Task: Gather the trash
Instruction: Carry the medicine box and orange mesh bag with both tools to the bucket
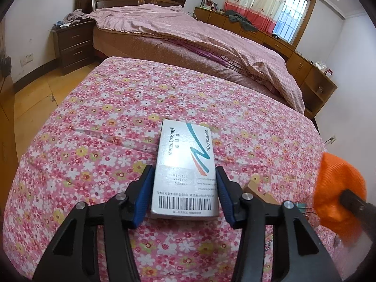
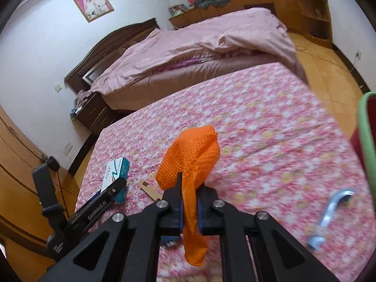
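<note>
A white medicine box (image 1: 186, 169) with a teal stripe lies on the floral bedsheet (image 1: 117, 117). My left gripper (image 1: 185, 176) has a blue pad on each side of the box and is closed against it. The box also shows in the right wrist view (image 2: 116, 174), with the left gripper (image 2: 101, 202) on it. My right gripper (image 2: 189, 188) is shut on an orange textured glove (image 2: 190, 157) and holds it above the sheet. The glove shows at the right edge of the left wrist view (image 1: 338, 188).
A brown cardboard piece (image 2: 150, 189) lies between the box and the glove. A light blue curved plastic piece (image 2: 331, 213) lies on the sheet at right. A green-rimmed red container (image 2: 366, 145) is at the right edge. A second bed (image 1: 188, 40) stands behind.
</note>
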The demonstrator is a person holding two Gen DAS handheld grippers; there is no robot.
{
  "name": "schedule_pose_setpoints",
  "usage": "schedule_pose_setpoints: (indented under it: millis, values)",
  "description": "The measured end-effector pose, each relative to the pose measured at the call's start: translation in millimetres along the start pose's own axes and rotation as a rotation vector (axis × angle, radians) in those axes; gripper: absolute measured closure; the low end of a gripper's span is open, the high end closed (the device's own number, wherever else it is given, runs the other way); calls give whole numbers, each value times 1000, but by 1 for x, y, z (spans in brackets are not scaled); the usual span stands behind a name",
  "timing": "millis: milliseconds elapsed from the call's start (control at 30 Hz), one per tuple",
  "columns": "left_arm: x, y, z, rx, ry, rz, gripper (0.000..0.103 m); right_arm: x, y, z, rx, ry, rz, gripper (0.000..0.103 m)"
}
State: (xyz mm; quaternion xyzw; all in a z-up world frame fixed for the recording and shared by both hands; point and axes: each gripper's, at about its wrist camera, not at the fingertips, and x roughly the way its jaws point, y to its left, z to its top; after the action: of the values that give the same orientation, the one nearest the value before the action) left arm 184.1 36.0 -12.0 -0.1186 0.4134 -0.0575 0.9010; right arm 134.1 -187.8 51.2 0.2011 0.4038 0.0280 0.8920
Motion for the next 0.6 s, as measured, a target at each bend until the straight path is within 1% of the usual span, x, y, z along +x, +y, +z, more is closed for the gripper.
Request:
schedule_pose_setpoints:
  millis: [100,167,367,433,600]
  values:
    - [-7,-4,-1,-15,9,-68,51,-18,-16,-3,36,-20,-19,93]
    - [-15,-9,-2,-8,-3,-109,51,-32,-28,-5,61,-43,-29,93]
    - [-41,-32,-6,35,-6,-177,51,-76,-64,-18,128,-123,-67,93]
    - [-50,-41,-10,47,1,-193,51,-89,-78,-23,160,-148,-74,93]
    - [-76,-61,-18,87,-16,-228,51,-119,-104,-34,217,-199,-98,93]
